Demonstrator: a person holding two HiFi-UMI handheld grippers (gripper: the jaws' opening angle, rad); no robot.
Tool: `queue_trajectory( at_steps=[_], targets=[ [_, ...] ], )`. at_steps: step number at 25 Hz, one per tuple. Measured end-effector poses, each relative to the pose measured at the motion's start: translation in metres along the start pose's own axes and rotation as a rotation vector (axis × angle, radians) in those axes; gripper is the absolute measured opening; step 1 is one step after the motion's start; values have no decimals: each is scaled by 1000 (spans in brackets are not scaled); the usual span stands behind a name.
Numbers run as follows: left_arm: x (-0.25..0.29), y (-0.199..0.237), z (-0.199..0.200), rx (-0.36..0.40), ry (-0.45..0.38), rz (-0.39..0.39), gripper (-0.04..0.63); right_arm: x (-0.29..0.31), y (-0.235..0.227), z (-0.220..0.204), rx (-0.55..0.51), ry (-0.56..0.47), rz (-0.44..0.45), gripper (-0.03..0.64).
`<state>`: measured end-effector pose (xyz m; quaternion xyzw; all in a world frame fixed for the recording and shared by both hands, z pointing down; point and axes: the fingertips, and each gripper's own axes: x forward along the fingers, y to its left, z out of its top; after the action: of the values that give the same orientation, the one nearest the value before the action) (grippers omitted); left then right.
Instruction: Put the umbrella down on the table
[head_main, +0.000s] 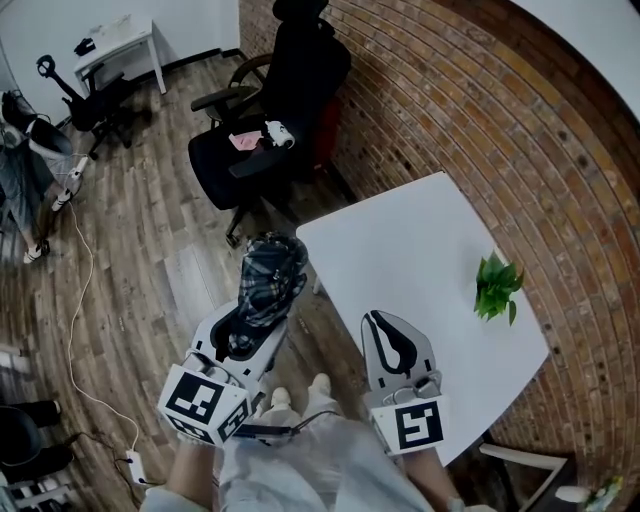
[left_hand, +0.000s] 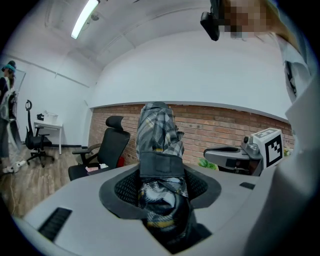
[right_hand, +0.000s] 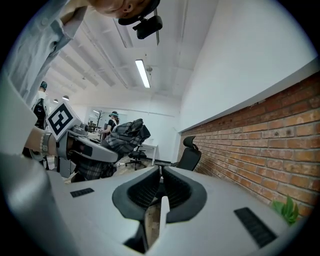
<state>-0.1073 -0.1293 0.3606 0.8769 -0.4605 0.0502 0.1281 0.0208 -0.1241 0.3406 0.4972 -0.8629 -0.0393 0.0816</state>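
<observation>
A folded plaid umbrella is clamped in my left gripper, which is shut on it just off the near left corner of the white table. Its strapped bundle sticks up and forward between the two pads, above the floor rather than the tabletop. To its right, my right gripper hovers over the table's near edge, shut with nothing between its pads. From the right gripper view the umbrella shows at the left, held by the other gripper.
A small green potted plant stands near the table's right edge by the brick wall. A black office chair sits beyond the table's far corner. A cable trails over the wooden floor at the left.
</observation>
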Motion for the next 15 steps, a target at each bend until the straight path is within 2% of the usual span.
queue_trajectory(
  at_steps=[5, 15],
  targets=[
    [20, 6, -16, 3, 46, 9, 225, 4, -6, -9, 10, 11, 12, 54],
    [119, 27, -50, -62, 162, 33, 225, 27, -44, -35, 15, 35, 56, 54]
  ],
)
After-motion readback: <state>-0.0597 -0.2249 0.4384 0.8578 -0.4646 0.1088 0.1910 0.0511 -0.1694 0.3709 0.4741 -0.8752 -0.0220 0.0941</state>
